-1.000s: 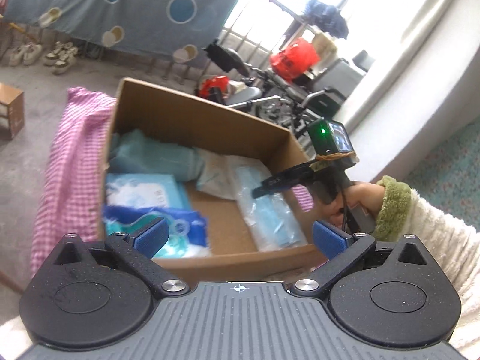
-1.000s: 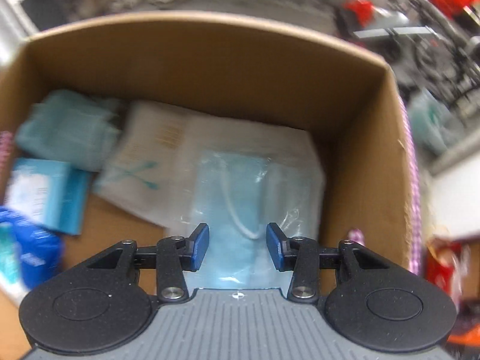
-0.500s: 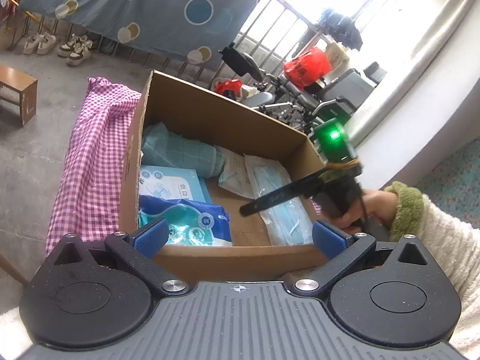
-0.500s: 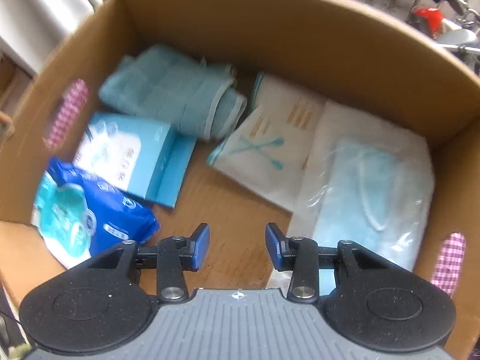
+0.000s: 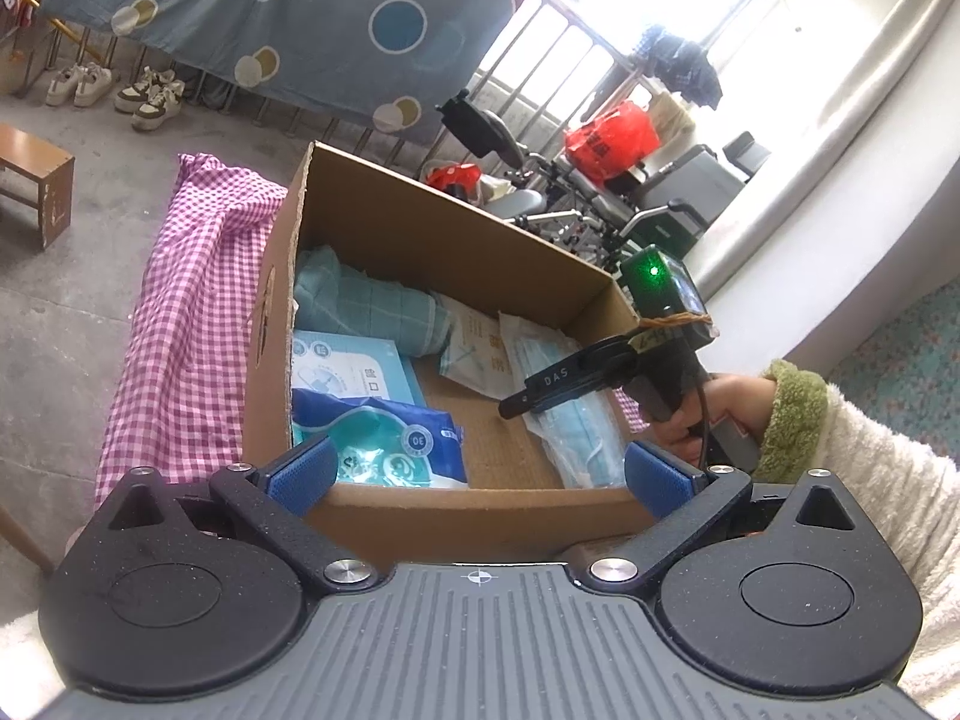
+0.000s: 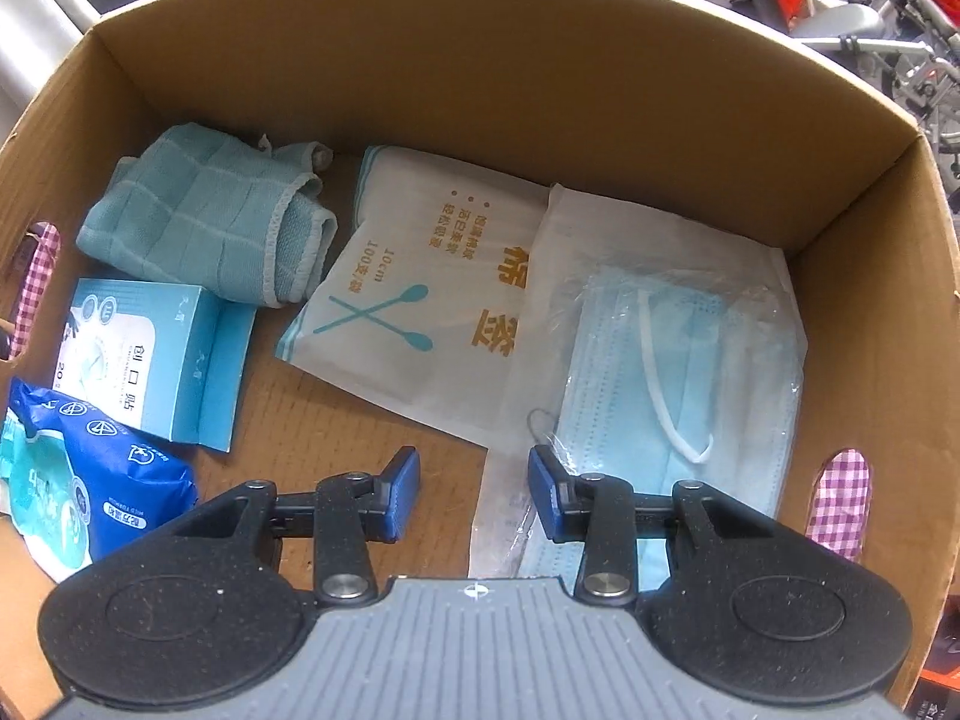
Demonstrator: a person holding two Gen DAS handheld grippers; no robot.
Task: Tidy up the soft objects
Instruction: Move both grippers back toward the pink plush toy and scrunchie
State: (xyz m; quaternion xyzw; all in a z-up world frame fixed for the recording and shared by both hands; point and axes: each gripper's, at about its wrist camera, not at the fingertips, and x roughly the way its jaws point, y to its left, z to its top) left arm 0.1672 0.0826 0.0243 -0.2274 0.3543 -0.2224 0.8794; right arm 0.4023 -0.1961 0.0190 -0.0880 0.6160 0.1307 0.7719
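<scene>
Setting: bright cluttered room with a grey floor, a blue sheet with coloured circles hung at the upper left of the left-wrist view, shoes beneath it, and a pink-and-white checked cloth (image 5: 180,324) under and beside the box.
Container: open brown cardboard box (image 6: 480,60) with cut-out handles, filling most of the right-wrist view.
Upper left of box: folded teal waffle-weave towel (image 6: 210,216).
Left side of box: light blue carton of plasters (image 6: 150,354), its upper edge touching the towel.
Lower left of box: dark blue soft pack of wipes (image 6: 90,480), overlapping the carton's lower corner.
Centre of box: flat white pouch of cotton swabs (image 6: 420,300).
Right side of box: clear bag of pale blue face masks (image 6: 678,372), lying over the swab pouch's right edge.
Right hand-held gripper (image 6: 474,492): pointing steeply down into the box, jaws partly parted and gripping nothing; bare cardboard and the mask bag's lower left edge lie below them.
Left hand-held gripper (image 5: 477,474): jaws spread wide and empty, hovering at the box's near wall.
Progress: all five soft items seem to be inside the box already, so collecting looks done.
Remaining: probably only neatening the overlapping packs; no other loose items show.
</scene>
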